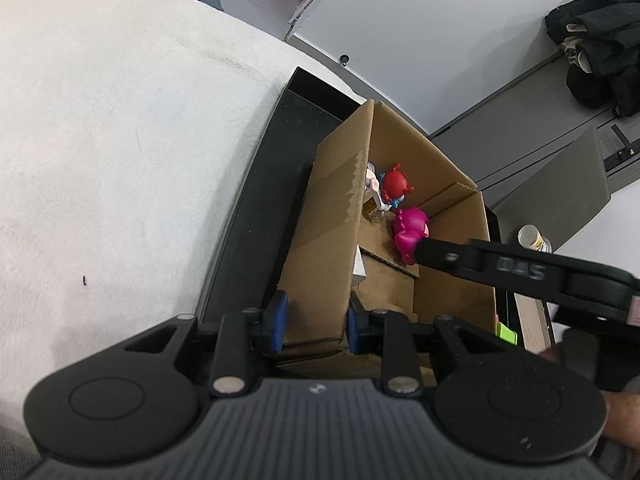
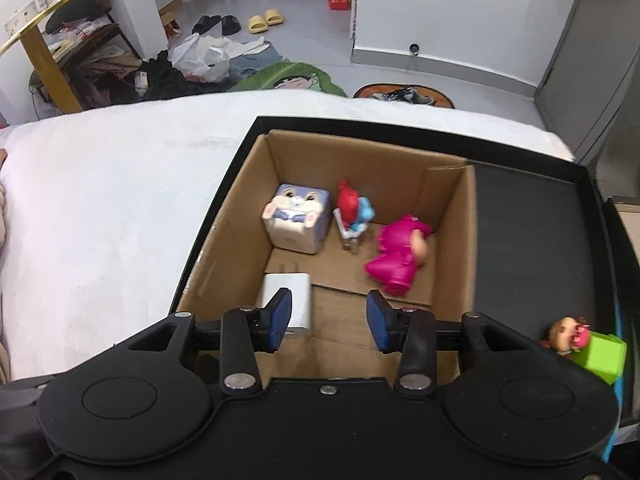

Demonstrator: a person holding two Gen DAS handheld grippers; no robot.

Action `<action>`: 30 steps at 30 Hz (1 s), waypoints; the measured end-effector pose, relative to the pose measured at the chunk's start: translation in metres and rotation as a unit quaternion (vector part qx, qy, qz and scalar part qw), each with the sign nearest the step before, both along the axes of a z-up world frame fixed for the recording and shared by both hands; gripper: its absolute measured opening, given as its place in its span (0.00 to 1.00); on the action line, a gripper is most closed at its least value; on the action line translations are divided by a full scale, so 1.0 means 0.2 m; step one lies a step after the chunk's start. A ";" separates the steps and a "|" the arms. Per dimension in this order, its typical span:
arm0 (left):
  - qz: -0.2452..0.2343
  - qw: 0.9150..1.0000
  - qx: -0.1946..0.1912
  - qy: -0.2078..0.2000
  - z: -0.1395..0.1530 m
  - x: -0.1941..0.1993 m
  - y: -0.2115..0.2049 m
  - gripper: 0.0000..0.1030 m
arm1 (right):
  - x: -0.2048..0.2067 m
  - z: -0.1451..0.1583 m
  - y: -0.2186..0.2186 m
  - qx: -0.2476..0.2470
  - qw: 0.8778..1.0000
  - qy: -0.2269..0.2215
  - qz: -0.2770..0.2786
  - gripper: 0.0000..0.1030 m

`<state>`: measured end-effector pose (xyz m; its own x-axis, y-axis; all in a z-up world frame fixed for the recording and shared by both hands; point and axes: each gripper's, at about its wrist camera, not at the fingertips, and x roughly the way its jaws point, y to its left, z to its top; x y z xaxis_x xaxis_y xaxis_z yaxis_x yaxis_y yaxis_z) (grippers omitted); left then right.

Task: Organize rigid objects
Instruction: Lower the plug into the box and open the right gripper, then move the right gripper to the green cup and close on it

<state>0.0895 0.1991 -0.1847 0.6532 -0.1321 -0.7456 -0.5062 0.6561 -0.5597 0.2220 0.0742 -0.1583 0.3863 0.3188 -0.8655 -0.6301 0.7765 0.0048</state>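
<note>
The pink figurine (image 2: pixel 398 254) is lying in the cardboard box (image 2: pixel 454 236), clear of your right hand-held gripper (image 2: pixel 330 322), whose jaws are apart and empty. Keep the left hand-held gripper (image 1: pixel 316 320) clamped on the box wall while you lift straight out.

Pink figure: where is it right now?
Right wrist view: the pink figure lies inside the cardboard box, near its right wall, right of the red-and-blue toy.
</note>
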 end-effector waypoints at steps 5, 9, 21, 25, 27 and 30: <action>-0.001 1.000 0.003 0.001 0.00 0.00 -0.01 0.27 | 0.02 0.06 -0.06 -0.001 1.000 -0.013 0.003 0.43; -0.001 1.000 0.003 0.001 0.00 0.00 0.00 0.27 | 0.04 0.11 -0.13 0.006 1.000 -0.022 -0.006 0.45; -0.002 1.000 0.004 0.001 0.00 0.00 0.00 0.27 | 0.18 0.19 -0.43 0.022 0.997 -0.038 -0.068 0.51; -0.002 1.000 0.004 0.001 0.00 0.00 0.00 0.27 | 0.23 0.15 -0.54 0.014 0.995 -0.038 -0.096 0.51; -0.002 1.000 0.004 0.001 -0.01 0.00 0.00 0.27 | 0.25 0.12 -0.58 0.014 0.993 -0.033 -0.109 0.51; -0.002 1.000 0.004 0.001 -0.01 0.00 0.00 0.27 | 0.27 0.08 -0.62 0.006 0.992 -0.029 -0.122 0.51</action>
